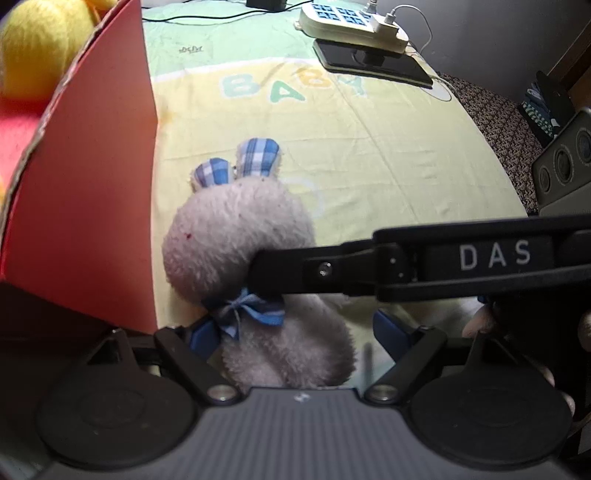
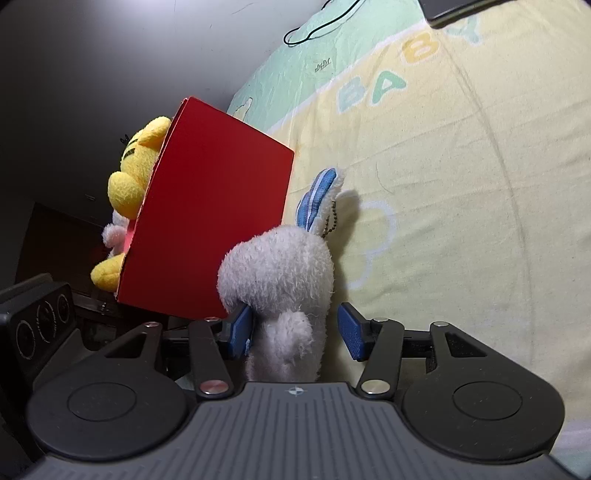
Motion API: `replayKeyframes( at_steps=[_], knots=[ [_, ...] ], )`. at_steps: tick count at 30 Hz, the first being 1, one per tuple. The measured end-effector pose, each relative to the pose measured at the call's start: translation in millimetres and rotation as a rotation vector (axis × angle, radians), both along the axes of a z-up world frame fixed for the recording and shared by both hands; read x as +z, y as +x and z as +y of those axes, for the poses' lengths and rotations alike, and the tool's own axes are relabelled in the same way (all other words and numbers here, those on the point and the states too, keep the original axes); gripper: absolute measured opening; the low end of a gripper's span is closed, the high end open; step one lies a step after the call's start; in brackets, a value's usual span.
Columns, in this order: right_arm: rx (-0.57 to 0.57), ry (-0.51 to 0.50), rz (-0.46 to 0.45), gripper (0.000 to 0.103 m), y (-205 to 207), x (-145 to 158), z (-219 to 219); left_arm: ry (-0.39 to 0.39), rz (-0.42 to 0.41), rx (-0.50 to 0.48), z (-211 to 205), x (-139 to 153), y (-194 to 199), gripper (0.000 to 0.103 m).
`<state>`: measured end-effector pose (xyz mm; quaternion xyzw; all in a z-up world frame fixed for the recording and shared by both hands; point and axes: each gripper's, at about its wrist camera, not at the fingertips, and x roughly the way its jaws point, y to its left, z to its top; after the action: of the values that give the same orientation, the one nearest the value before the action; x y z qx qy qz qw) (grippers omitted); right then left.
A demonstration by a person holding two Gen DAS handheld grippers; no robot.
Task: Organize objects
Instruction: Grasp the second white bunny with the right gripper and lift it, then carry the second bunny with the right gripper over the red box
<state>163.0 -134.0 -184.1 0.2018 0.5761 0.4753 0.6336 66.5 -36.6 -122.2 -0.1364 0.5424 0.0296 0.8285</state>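
A white plush rabbit (image 1: pixel 236 236) with blue plaid ears and a blue bow lies on the yellow "BABY" blanket (image 1: pixel 369 147), right beside a red cardboard box (image 1: pixel 88 206). It also shows in the right wrist view (image 2: pixel 277 273). My left gripper (image 1: pixel 295 334) is open, its blue pads either side of the rabbit's body. My right gripper (image 2: pixel 297 332) is open too, its pads astride the rabbit from the other side. Its black arm (image 1: pixel 461 258) crosses the left wrist view and touches the rabbit's head. The box (image 2: pixel 210 229) holds a yellow plush toy (image 2: pixel 136 173).
A white power strip (image 1: pixel 351 22) with chargers and a dark tablet (image 1: pixel 373 61) lie at the blanket's far edge. A black cable (image 2: pixel 317 26) trails at the far left edge. A patterned surface (image 1: pixel 506 125) lies past the blanket's right side.
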Motion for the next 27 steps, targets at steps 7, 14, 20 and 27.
replayKeyframes(
  at_steps=[7, 14, 20, 27],
  knots=[
    [-0.022, 0.020, 0.023, 0.036, -7, 2, -12, -0.002, -0.010, -0.045, -6, 4, -2, 0.086],
    [-0.060, 0.004, -0.008, 0.035, -21, 13, -34, -0.002, -0.031, -0.142, -27, 11, -14, 0.086],
    [-0.107, 0.013, -0.056, 0.035, -41, 31, -49, 0.003, -0.081, -0.191, -35, 26, -27, 0.086],
    [-0.144, 0.042, -0.200, 0.035, -66, 71, -47, 0.012, -0.183, -0.215, -30, 59, -46, 0.086]
  ],
)
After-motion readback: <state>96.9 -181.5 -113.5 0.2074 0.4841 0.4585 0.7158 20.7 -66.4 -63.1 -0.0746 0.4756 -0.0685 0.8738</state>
